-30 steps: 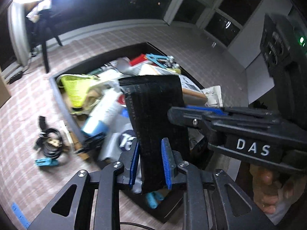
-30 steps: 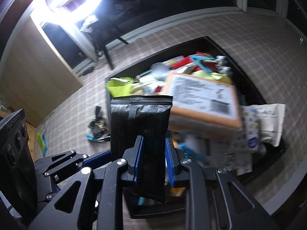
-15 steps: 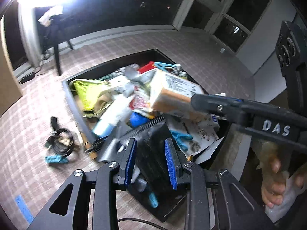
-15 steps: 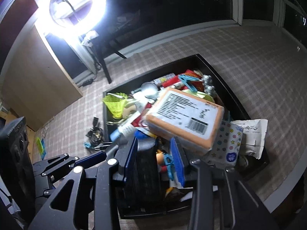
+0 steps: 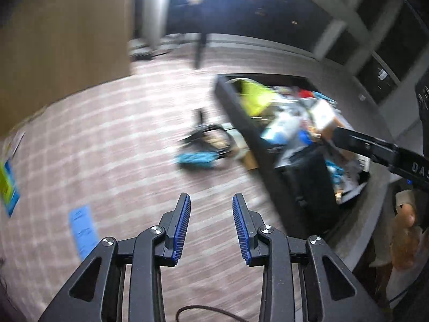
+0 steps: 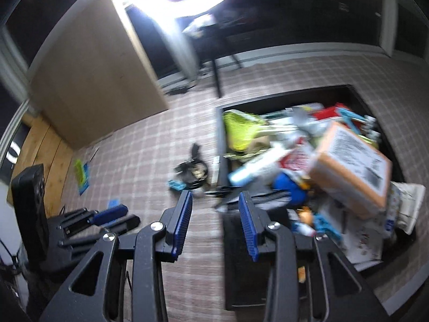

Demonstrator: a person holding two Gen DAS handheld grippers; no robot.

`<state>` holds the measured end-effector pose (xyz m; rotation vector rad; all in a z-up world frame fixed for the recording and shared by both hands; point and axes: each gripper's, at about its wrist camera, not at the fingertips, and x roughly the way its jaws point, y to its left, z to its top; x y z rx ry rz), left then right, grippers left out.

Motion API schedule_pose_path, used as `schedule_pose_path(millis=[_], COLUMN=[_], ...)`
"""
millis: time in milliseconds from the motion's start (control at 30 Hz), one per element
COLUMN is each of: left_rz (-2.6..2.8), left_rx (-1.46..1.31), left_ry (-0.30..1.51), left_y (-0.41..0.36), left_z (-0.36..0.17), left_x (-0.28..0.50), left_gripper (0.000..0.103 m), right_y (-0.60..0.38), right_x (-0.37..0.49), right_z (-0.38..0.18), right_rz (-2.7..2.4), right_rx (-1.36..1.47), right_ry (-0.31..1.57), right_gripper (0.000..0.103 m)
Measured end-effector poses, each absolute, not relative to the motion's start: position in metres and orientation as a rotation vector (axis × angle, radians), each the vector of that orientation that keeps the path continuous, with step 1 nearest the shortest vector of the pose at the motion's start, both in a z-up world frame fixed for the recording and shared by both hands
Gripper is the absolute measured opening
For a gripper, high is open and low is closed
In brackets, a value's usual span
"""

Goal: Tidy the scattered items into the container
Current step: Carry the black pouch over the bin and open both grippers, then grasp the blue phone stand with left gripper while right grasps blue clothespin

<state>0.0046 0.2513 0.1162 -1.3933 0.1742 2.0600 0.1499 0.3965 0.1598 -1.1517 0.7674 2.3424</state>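
Note:
The black container (image 5: 241,118) (image 6: 221,139) stands on the checked floor, heaped with items: a yellow-green basket (image 6: 238,128), an orange box (image 6: 348,166) and a black pouch (image 5: 313,174) at its near end. Left of it on the floor lie a black cable bundle (image 5: 211,136) (image 6: 191,170) and a teal clip (image 5: 197,158) (image 6: 177,185). My left gripper (image 5: 211,222) hangs over bare floor, its jaws opening with nothing between them. My right gripper (image 6: 215,214) is open and empty, over the container's near left corner.
A blue paper slip (image 5: 83,230) and a green-and-blue card (image 5: 8,187) lie on the floor further left. A wooden cabinet (image 6: 93,80) and a ring light's stand (image 6: 214,72) are behind. A person's hand (image 5: 405,230) shows at the right edge.
Both grippers held the black pouch upright over the container, then let go; it now lies in the container. Both views have swung left towards the floor items.

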Motion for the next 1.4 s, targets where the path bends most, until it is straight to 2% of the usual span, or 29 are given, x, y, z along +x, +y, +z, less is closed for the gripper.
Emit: schedule_pose_path(millis=[133,300,500,900,967,1000,1033,1267,1400], left_rz=[2.126,2.163,2.189,2.21,2.195,2.191,2.192,2.214,2.219], left_rx=[-1.448,-1.503,-1.581,-1.71,-1.724,-1.729,-1.735,-1.77,-1.791], left_ry=[0.115,0.09,0.054,0.002,0.002,0.004,0.007,0.025,0.048], left_y=[0.212,0.179,0.156,0.142,0.144,0.145,0.146,0.147,0.15], left_z=[0.106,0.091,0.071,0.045,0.041,0.039,0.038,0.032,0.029], left_x=[-0.004,-0.005,-0.011,-0.032,-0.035,-0.037,-0.039,-0.052,-0.055], left_gripper=[0.036,0.038,0.039,0.04,0.046,0.053,0.054,0.054,0.052], right_y=[0.381,0.363,0.355,0.349,0.351,0.352,0.353,0.363,0.369], right_x=[0.126,0.096,0.058,-0.017,-0.025,-0.029,-0.032,-0.052,-0.054], right_z=[0.149,0.122,0.102,0.068,0.063,0.061,0.059,0.042,0.036], right_rz=[2.407,2.453,2.48,2.507,2.511,2.516,2.516,2.489,2.469], right_rx=[-1.227,-1.37,-1.466,-1.764,-1.792,-1.807,-1.82,-1.908,-1.958], right_ry=[0.73,0.689,0.555,0.232,0.198,0.186,0.176,0.061,0.073], right_gripper=[0.036,0.036,0.036,0.036,0.036,0.036,0.036,0.036,0.036])
